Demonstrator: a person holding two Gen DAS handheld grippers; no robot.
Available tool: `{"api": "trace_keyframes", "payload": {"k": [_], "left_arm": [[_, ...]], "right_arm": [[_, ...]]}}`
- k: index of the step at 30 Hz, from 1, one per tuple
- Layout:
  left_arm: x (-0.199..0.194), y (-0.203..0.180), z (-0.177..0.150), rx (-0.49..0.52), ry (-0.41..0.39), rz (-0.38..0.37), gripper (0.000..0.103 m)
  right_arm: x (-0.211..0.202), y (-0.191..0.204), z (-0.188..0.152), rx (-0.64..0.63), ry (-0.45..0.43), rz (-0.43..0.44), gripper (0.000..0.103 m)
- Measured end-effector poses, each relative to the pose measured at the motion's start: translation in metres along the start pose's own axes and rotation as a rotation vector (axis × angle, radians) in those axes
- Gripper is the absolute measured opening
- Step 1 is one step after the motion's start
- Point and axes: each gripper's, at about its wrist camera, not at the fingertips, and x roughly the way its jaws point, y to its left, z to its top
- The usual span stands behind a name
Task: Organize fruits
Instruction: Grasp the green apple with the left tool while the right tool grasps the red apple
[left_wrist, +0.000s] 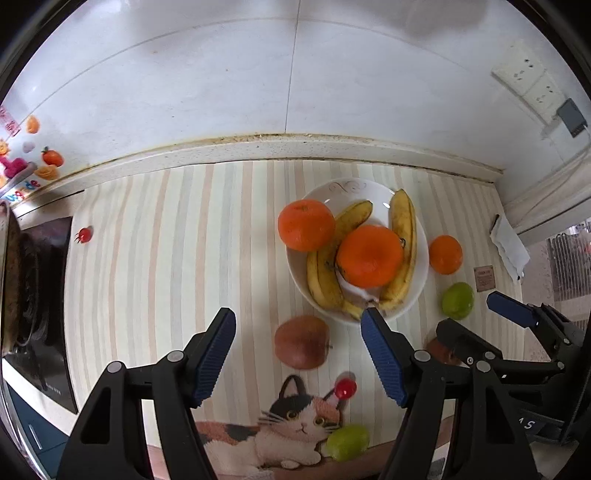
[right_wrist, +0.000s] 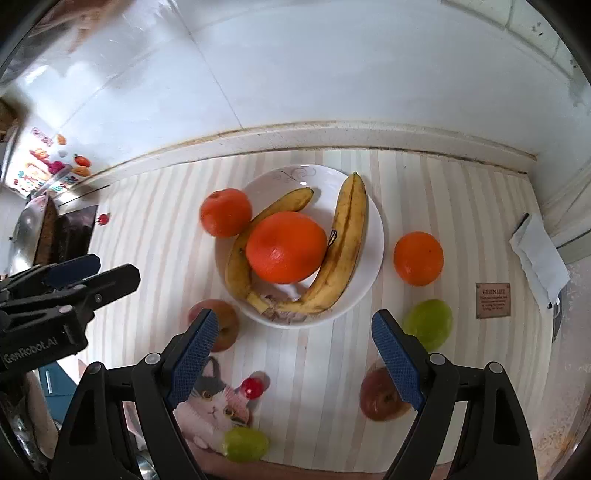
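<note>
I hold the left gripper (left_wrist: 298, 345) and right gripper (right_wrist: 294, 354) above the mat, both with jaws apart and empty. The bowl (right_wrist: 371, 254) already contains bananas and one orange; a second orange (right_wrist: 225, 212) rests at its rim. I judge the apple (left_wrist: 302, 341) the nearest pick: descend vertically, straddle it, close gently.

Left gripper (left_wrist: 298, 356): black plastic frame; blue ribbed pads on both fingers; round silver pivot screws; white "GenRobot.AI" lettering on its body; right gripper (right_wrist: 294, 363): identical black frame, blue pads, silver screws.
</note>
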Motion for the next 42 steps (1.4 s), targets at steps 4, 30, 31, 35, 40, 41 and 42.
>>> {"api": "trace_keyframes", "payload": {"k": [4, 30, 31, 35, 40, 41, 42], "left_arm": [[-0.019, -0.003, -0.02, -0.003, -0.047, 0.01, 0.069], [0.086, -0.043, -0.142, 0.06, 0.311, -0.036, 0.069], [0.103, -0.046, -0.149, 0.063, 0.366, -0.064, 0.069], [0.135, -0.056, -0.161, 0.066, 0.455, -0.087, 0.068], [0.141, -0.068, -0.164, 0.103, 0.425, -0.053, 0.057], [0.14, -0.069, -0.163, 0.113, 0.42, -0.043, 0.057], [0.138, -0.068, -0.162, 0.111, 0.408, -0.027, 0.057]], "right_arm": [[-0.023, 0.004, -0.017, -0.014, -0.045, 0.001, 0.088], [0.02, -0.097, -0.105, 0.255, 0.07, 0.064, 0.091], [0.031, -0.103, -0.106, 0.269, 0.084, 0.066, 0.091], [0.064, -0.115, -0.106, 0.288, 0.121, 0.045, 0.091], [0.099, -0.119, -0.103, 0.271, 0.155, 0.012, 0.087], [0.107, -0.119, -0.103, 0.26, 0.164, -0.003, 0.078], [0.109, -0.118, -0.102, 0.252, 0.166, -0.012, 0.07]]}}
